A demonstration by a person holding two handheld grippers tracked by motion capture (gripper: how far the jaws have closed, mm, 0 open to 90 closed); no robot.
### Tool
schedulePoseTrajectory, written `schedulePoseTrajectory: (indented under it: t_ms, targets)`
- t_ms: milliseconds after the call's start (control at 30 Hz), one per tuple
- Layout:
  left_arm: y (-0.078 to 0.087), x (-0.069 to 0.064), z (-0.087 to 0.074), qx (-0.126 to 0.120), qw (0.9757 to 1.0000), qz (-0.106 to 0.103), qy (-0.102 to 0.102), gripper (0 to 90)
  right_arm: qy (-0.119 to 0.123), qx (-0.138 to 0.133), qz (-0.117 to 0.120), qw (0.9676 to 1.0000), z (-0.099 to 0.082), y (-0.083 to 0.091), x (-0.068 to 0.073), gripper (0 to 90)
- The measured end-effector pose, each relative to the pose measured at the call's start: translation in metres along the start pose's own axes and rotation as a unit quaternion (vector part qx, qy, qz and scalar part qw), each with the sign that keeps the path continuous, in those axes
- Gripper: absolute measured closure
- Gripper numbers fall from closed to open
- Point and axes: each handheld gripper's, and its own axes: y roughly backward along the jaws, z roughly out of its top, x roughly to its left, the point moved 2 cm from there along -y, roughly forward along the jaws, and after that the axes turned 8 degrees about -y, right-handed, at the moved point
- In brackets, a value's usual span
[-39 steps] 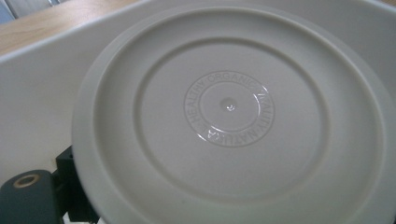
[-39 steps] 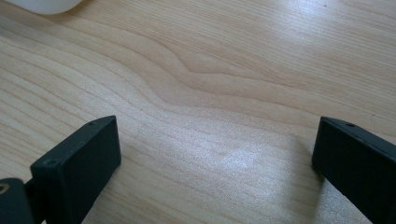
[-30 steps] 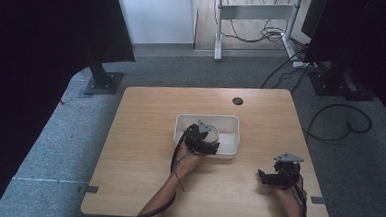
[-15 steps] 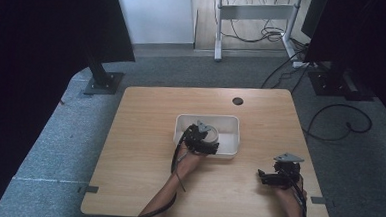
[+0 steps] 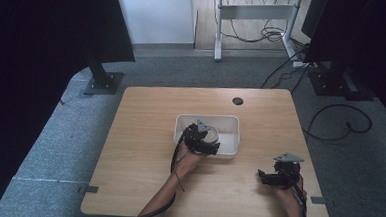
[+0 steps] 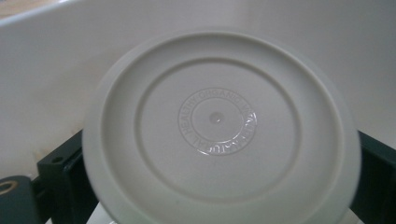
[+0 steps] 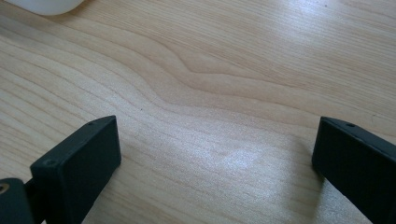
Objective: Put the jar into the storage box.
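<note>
Your left gripper (image 5: pixel 202 139) reaches over the near wall of the white bin (image 5: pixel 233 121) on the table (image 5: pixel 144 131), its grey plate uppermost and its cable trailing back along your forearm. In the left gripper view, a round white lid (image 6: pixel 219 126) sits between the two black jaws, which press against its rim on either side, so the jaws are closed onto the lid at its full width. The lid faces the camera flat-on, with concentric raised rings and a small embossed circle of lettering at its centre; the lettering is too faint to read. Behind the lid, beyond the fingertips, rises the pale inner wall of the bin. Whether the lid touches the bin floor cannot be told. Your right gripper (image 5: pixel 272 177) lies well apart from the bin, near the table's front right corner, with its jaws pointing toward your left hand. In the right gripper view, its fingers (image 7: pixel 77 163) stand wide, with bare wood grain between and ahead of them and nothing held. A rounded white corner of the bin shows far ahead of the left-hand finger, at the upper edge of that view.
</note>
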Motion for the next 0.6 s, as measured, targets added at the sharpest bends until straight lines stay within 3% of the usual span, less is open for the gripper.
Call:
schedulePoseTrajectory:
  t_ms: [600]
  targets:
    - [0.015, -0.001, 0.000, -0.013, 0.9998, 0.009, -0.015, 3.6, 0.000, 0.000, 0.000, 1.0000, 0.000, 0.000, 0.000, 0.8]
